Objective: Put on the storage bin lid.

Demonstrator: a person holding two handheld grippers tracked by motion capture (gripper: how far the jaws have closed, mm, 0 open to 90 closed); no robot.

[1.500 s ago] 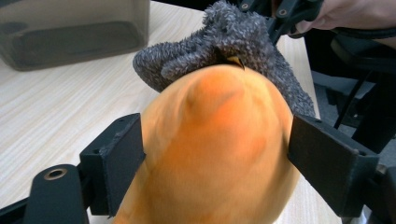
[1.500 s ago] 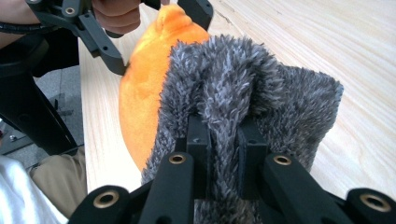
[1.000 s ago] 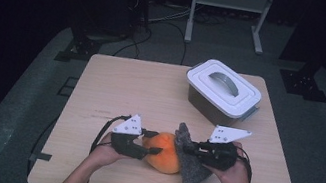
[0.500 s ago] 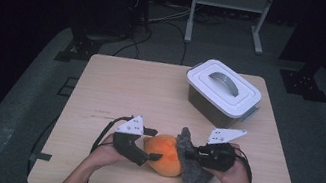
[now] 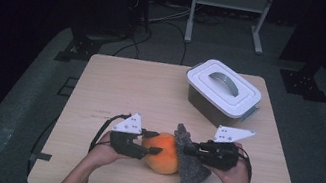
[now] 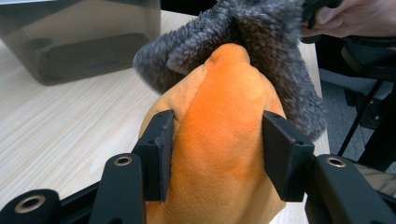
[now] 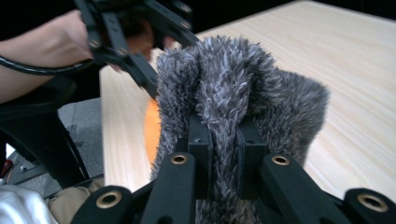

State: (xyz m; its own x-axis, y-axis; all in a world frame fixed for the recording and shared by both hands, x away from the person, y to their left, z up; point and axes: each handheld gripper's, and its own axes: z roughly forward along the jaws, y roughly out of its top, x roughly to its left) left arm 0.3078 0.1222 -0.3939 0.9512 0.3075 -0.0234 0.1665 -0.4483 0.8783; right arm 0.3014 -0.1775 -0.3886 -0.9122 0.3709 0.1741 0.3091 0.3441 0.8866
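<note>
Orange plush, soft and rounded, lies near the front edge of the wooden table (image 5: 116, 88), between the two hands. The orange plush toy (image 5: 163, 151) carries a grey fuzzy cover (image 5: 188, 161) over its right end; the cover hugs the toy's tip in the left gripper view, so the two are touching, partly sleeved. Left gripper (image 5: 151, 141) has just been closing its jaws, and they now press into the toy's flanks from both sides, fabric bulging between the pads (image 6: 161, 154). Right gripper (image 5: 187, 148) is clamped tight on a pinched ridge of the grey pile, jaws nearly meeting, as seen in the right gripper view. Both hands low, level, facing each other across the toy. Lidded grey box (image 5: 222, 92) sits well apart at the table's far right, lid on, handle flat. Judgement: the step in hand is working the cover against the toy, either drawing it off or pulling it on; which way cannot be told from these pictures. Next move likely calls for a steady opposed pull or push along the toy's long axis, left grip holding firm so the plush does not slip out of the pads, right grip keeping its bite on the loose pile rather than tearing free.
</note>
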